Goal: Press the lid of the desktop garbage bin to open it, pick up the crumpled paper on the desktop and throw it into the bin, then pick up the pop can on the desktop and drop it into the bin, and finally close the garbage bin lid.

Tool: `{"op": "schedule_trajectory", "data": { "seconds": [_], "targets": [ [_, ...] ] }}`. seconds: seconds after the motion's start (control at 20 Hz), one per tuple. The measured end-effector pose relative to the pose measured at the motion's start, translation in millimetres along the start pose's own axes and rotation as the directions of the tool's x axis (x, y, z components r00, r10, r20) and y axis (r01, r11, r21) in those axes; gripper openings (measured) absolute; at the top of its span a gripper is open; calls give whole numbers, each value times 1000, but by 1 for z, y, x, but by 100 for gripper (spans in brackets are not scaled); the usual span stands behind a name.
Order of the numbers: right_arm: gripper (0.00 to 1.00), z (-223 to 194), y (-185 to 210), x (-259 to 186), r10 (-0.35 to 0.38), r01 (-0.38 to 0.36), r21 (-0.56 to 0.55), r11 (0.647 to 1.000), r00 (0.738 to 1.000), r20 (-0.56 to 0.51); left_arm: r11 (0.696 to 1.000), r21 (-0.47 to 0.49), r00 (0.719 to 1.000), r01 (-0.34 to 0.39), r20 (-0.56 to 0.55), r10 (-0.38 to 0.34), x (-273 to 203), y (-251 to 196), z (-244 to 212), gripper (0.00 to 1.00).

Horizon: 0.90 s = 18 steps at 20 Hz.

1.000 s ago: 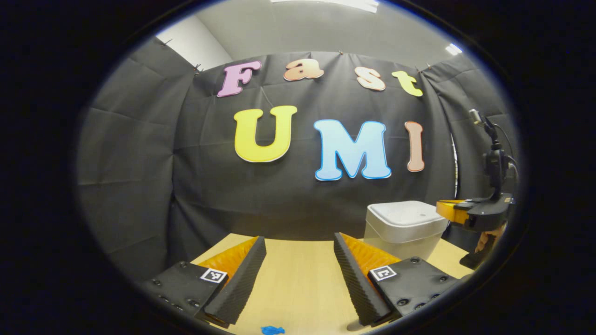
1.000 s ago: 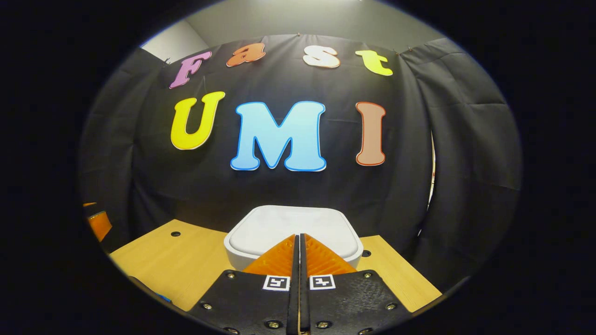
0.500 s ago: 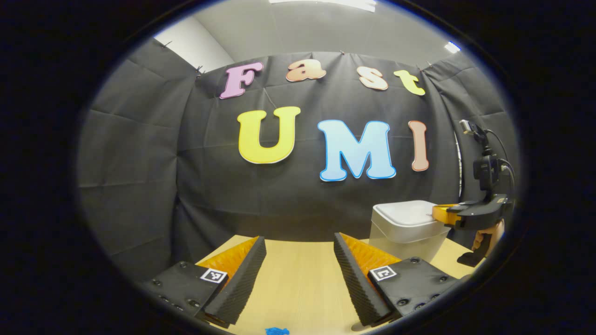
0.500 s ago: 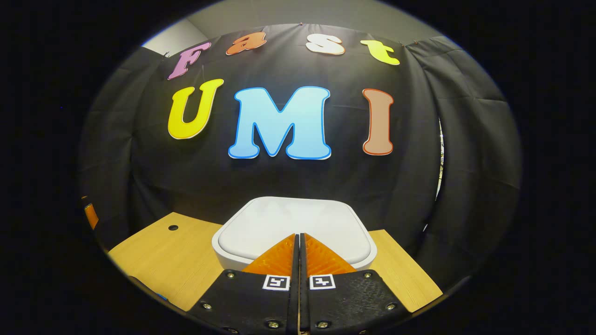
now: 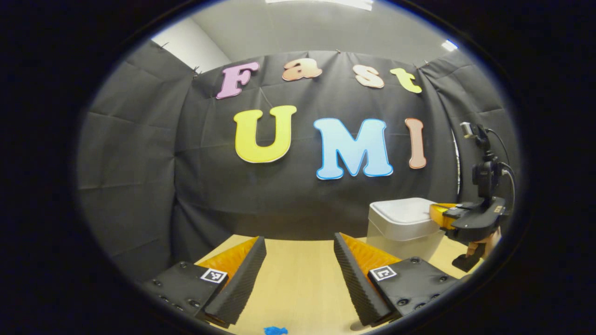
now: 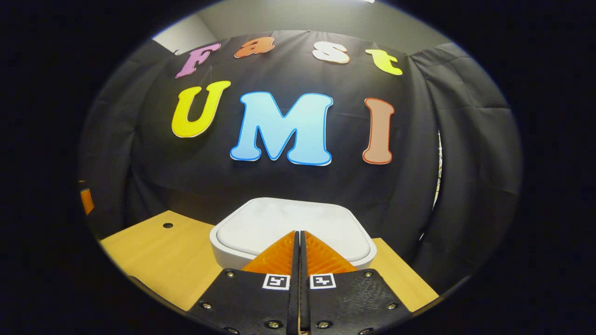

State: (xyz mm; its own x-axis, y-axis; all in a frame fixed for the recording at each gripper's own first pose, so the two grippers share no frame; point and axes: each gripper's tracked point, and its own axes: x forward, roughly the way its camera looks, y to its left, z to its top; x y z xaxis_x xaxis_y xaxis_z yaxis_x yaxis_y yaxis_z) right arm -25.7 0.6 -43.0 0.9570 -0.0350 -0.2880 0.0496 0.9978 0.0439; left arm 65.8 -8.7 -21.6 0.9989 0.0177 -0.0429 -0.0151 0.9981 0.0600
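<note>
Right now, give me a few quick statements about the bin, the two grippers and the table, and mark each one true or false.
1. The bin lid is down on the bin. True.
2. The right gripper has its fingers spread wide. False: they are shut together, tips over the lid's near edge.
3. The left gripper is open with nothing between its fingers. True.
4. The left gripper is above the bin. False: the bin stands off to its right, and the gripper is over bare table.
5. A pop can sits on the lid. False: the lid's top is bare.
</note>
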Motion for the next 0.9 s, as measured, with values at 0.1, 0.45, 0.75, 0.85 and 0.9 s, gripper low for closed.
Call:
{"op": "schedule_trajectory", "data": {
  "seconds": [0.1, 0.45, 0.75, 0.85, 0.9],
  "targets": [
    [1, 2, 1, 2, -5, 4, 25, 1000, 1000, 11, 1000, 6, 1000, -10, 7, 10, -5, 4, 3, 96],
    [1, 32, -4, -2, -31, 23, 119, 993, 997, 65, 999, -4, 999, -45, 7, 45, -20, 16, 4, 95],
    [1, 66, -12, -16, -51, 33, 115, 993, 986, 157, 999, -2, 999, -34, 16, 34, -23, 12, 7, 95],
    [1, 68, -15, -21, -52, 33, 123, 992, 986, 157, 1000, -2, 999, -29, 20, 29, -24, 10, 8, 95],
    [1, 68, -16, -25, -54, 33, 129, 991, 986, 159, 1000, -2, 999, -28, 23, 28, -25, 10, 8, 96]
  ]
}}
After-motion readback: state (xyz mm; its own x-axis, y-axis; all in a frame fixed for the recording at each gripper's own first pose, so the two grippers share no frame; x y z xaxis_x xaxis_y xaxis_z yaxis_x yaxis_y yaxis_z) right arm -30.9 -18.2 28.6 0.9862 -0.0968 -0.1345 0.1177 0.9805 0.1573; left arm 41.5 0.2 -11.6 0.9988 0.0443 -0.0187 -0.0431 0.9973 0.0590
